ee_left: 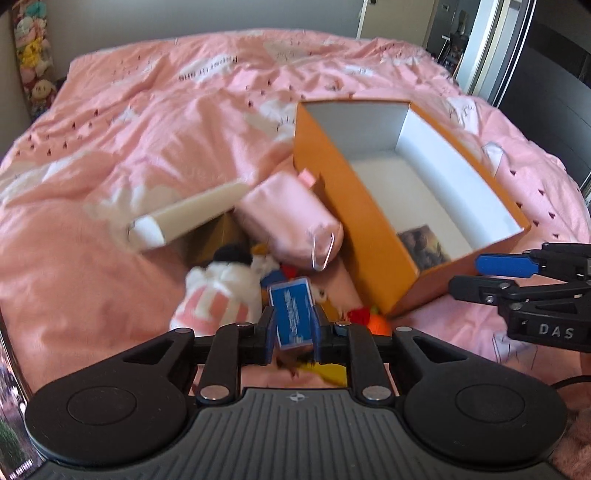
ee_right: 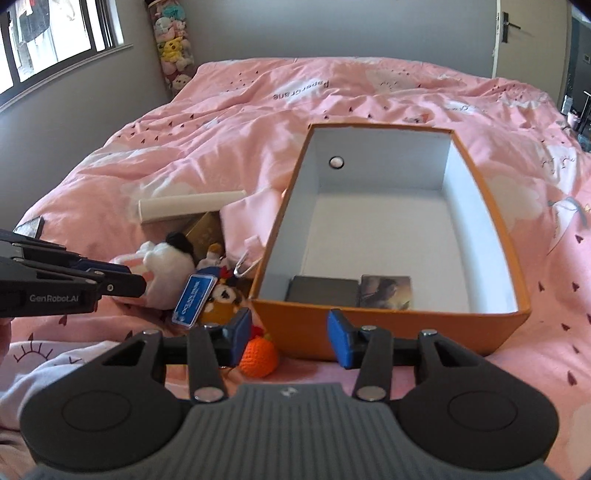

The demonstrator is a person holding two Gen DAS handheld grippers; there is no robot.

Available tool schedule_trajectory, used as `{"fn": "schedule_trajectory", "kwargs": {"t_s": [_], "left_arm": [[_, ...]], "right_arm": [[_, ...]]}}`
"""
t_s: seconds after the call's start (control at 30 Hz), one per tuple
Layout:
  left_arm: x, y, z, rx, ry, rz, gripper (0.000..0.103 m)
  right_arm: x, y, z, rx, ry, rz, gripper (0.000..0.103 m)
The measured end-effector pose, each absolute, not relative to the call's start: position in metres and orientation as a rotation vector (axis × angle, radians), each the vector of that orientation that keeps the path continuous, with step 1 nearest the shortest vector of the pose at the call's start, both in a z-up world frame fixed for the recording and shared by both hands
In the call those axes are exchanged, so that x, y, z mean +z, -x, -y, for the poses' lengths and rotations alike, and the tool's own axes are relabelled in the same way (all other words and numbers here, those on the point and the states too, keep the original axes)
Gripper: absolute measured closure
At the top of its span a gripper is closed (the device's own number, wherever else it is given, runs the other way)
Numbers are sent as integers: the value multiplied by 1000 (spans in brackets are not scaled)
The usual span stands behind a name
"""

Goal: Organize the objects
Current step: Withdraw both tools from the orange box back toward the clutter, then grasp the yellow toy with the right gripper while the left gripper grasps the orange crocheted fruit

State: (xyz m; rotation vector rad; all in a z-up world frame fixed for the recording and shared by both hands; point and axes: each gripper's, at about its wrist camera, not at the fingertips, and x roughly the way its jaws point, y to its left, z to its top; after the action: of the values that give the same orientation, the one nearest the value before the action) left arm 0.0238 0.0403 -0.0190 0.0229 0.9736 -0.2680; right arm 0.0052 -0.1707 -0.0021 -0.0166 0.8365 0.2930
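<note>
The blue card (ee_left: 293,319) is clamped in my left gripper (ee_left: 293,328) beside the orange box (ee_right: 388,328), the right gripper (ee_right: 290,338) stands apart and empty, so I should carry the card over the rim before releasing.

Bed with pink printed duvet (ee_right: 258,122); grey walls (ee_right: 332,29); daylit window (ee_right: 55,33) at left; white door (ee_right: 532,37) at right.

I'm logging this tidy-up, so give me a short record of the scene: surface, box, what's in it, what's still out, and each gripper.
surface: pink duvet
box: orange box, open top
in box: dark card and picture card
still out: plush toys, orange crochet ball, pink pouch
left gripper: shut on blue card
right gripper: open, empty
</note>
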Motion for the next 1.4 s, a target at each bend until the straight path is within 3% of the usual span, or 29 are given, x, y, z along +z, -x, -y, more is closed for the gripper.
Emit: {"fn": "schedule_trajectory", "kwargs": {"t_s": [0.17,0.63,1.27,1.4], "left_arm": [[-41,-19,-47,-269,-1,-1056,82],[-69,-20,-52,-248,-20,-1163,81],[-86,-26,-57,-208,-53,-1226,79],[-86,-25,-57,-207,-62,-1219,79]], "right_arm": [[-30,-12,153,338,21,-940,66],[-65,-39,111,556,60,-1082,76],[-107,-60,76,638,140,-1162,70],[-110,-60,76,638,132,-1178,74]]}}
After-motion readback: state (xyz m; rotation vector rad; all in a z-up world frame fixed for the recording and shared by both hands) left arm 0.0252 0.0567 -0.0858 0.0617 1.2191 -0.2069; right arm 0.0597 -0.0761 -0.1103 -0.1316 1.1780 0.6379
